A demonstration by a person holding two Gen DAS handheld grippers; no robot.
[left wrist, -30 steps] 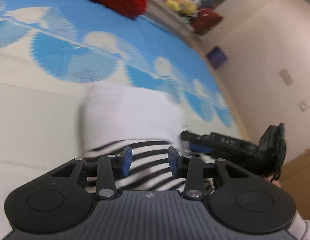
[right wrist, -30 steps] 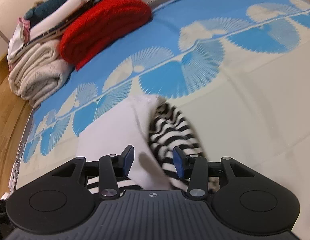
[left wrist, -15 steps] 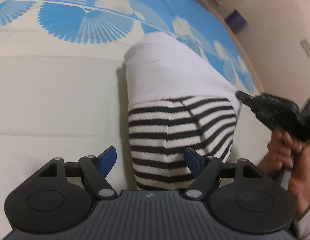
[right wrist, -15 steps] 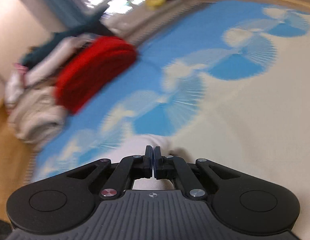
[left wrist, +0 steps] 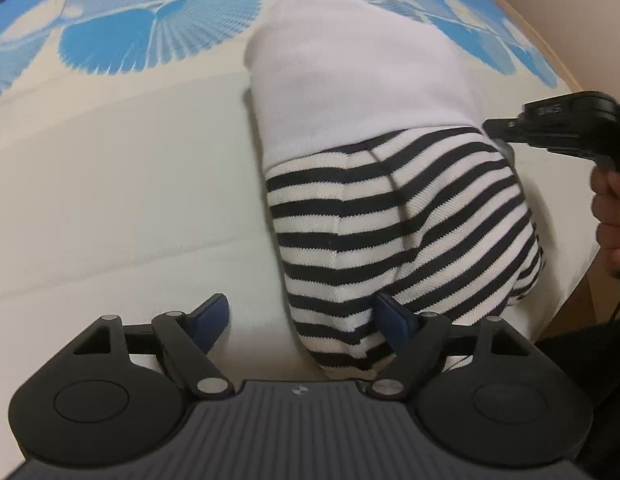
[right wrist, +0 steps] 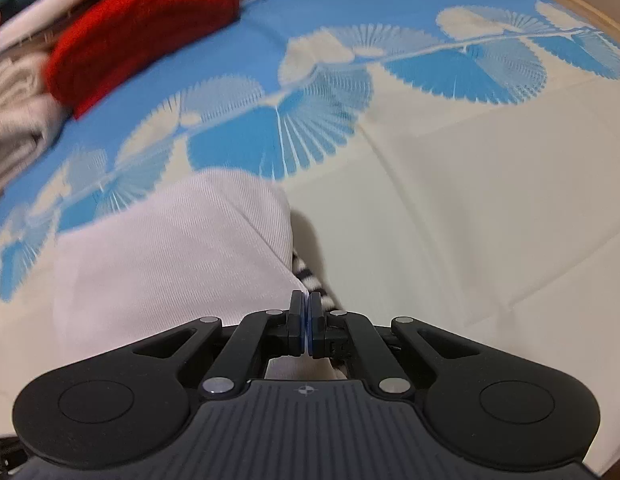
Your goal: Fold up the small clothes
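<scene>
Folded garment on a bed cover, white half farther from both cameras, black-and-white striped half nearer. White part smooth and rounded at its far edge, overlapping the cover's blue fan print; striped part bulging, with a seam running down its middle. From the right wrist view, mostly the white half showing, only a sliver of stripes peeking out at its near right corner.

Left gripper pointing steeply down over the striped end, jaws spread wide and opening. Near edge of the stripes lying between the blue pads, the right pad against or just beside the cloth (contact not clear), the left pad over bare cream cover, well clear of the fabric. Nothing clamped.

Right gripper clenched tight, pads pressed flat together just at the garment's near corner; whether any cloth is pinched between them, impossible to tell. Seen from the left wrist view as a black body at the garment's right edge, gripped by a hand.

Farther off, at the head of the cover: a red knit, with pale folded clothes stacked just beside it.
</scene>
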